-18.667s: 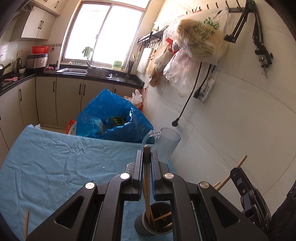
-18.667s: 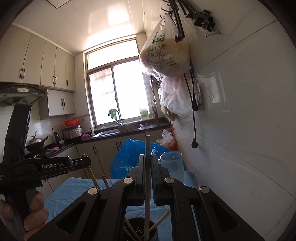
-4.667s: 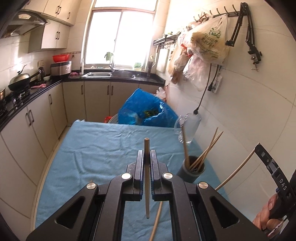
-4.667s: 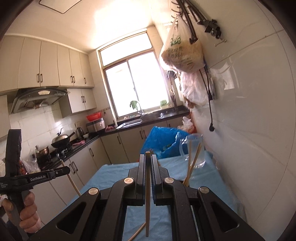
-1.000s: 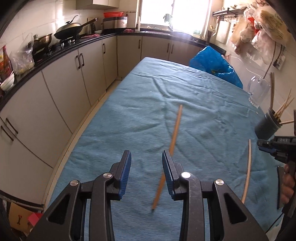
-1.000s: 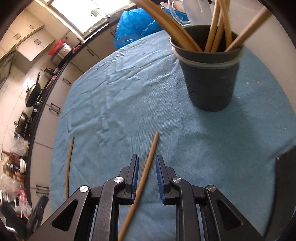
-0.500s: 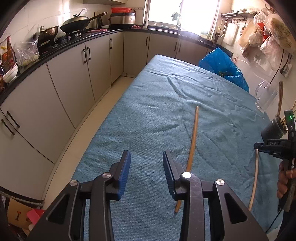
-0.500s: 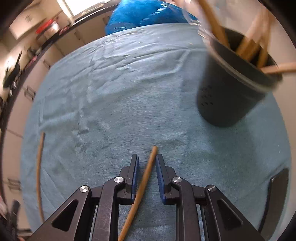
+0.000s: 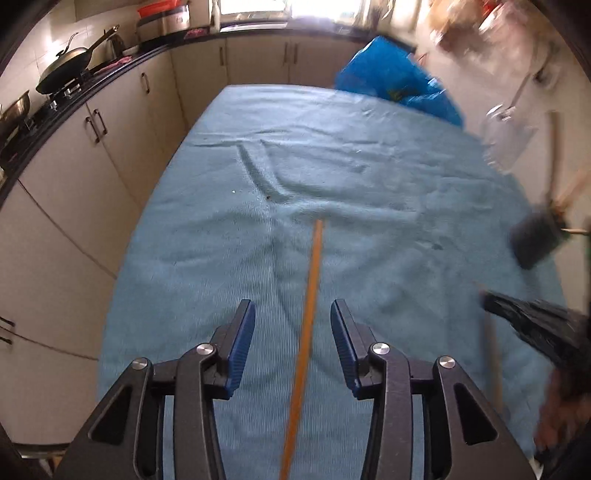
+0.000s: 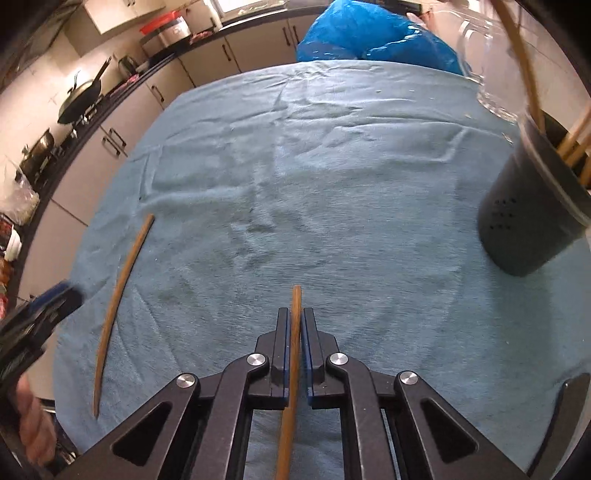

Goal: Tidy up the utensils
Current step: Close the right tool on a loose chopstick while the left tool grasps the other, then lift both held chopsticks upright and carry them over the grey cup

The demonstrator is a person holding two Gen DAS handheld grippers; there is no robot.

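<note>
A wooden chopstick (image 9: 308, 314) lies on the blue cloth (image 9: 369, 184) and runs between the fingers of my left gripper (image 9: 292, 345); its jaws are opening and its pads stand clear of the stick on both sides. My right gripper (image 10: 294, 345) is shut on a second chopstick (image 10: 295, 306), whose tip pokes out past the pads. The other chopstick (image 10: 118, 295) shows at the left of the right wrist view. The dark utensil holder (image 10: 532, 218) with several chopsticks in it stands at the right, also seen blurred as the holder (image 9: 535, 240).
A blue plastic bag (image 10: 369, 33) and a clear jug (image 10: 491, 74) sit at the table's far end. Kitchen cabinets (image 9: 92, 166) and a stove with a wok (image 9: 62, 74) run along the left. The right-hand gripper (image 9: 535, 328) and a hand are at the right edge.
My left gripper slid sideways so the chopstick now lies between its jaws, which have widened. My right gripper closed onto its chopstick, and the holder shifted to the right of its view.
</note>
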